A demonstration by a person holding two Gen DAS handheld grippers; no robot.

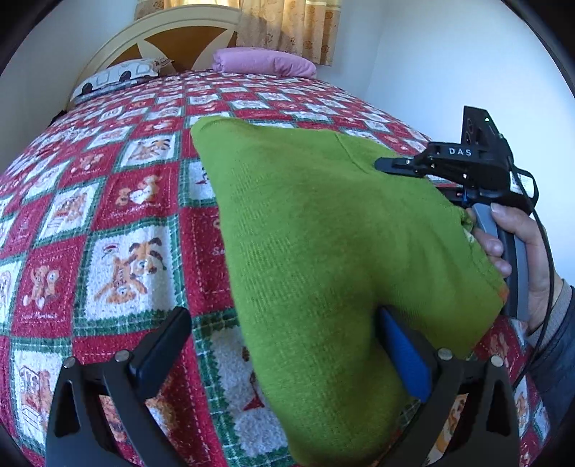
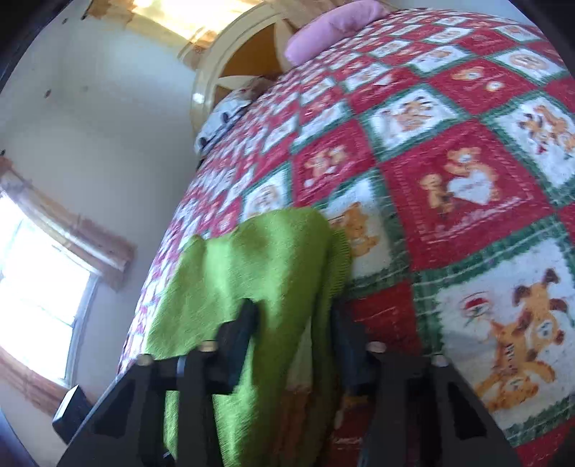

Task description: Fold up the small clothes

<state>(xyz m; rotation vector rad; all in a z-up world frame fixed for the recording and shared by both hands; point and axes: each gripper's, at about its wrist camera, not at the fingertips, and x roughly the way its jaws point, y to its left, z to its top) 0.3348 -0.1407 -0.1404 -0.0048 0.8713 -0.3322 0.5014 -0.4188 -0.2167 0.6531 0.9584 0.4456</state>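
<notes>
Green knit garment [image 1: 316, 230] on patterned bedspread [image 1: 107, 201]

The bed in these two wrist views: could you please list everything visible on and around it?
Green knit garment: one, green, on the quilt, partly lifted.
Quilt: one, red, white and green with cartoon squares, covering the bed.
Pink pillow: one, pink, at the headboard.
Patterned pillow: one, white with dark print, beside the pink one.
Headboard: one, cream and brown, behind the pillows.
Curtain: one, tan, behind the headboard.
Window: one, bright, on the side wall.
Left gripper: black, open wide, garment draped over its blue pad.
Right gripper: black, garment between its fingers.
Hand: on the right gripper's handle.
</notes>
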